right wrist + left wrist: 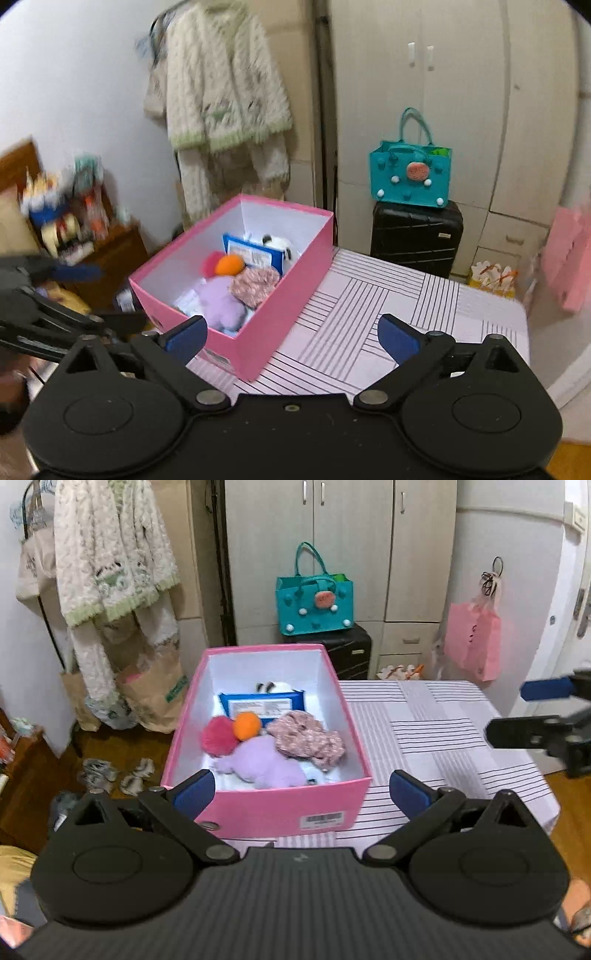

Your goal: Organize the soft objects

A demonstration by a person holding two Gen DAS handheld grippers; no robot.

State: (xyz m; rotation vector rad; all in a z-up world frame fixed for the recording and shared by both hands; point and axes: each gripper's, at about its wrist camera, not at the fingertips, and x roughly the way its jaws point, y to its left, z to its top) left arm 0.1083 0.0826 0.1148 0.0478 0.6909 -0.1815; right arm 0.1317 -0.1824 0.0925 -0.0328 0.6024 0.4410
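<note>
A pink box (280, 808) (258, 332) stands on the striped tablecloth (436, 731) (354, 314). Inside lie a purple plush (266, 764) (221, 302), a red pompom (218, 736), an orange pompom (246, 725) (229, 265), a pink knitted piece (308, 738) (255, 282), a blue wipes pack (258, 705) (255, 254) and a white plush (275, 686) (280, 243). My left gripper (303, 794) is open and empty just before the box's near wall. My right gripper (291, 336) is open and empty above the box's near right corner; it also shows at the right edge of the left wrist view (517, 712).
A teal bag (314, 602) (410, 173) sits on a black suitcase (347, 650) (417, 236) behind the table. A cream cardigan (110, 554) (221, 92) hangs at the left. A pink bag (472, 642) hangs at the right. Shoes (110, 771) lie on the floor.
</note>
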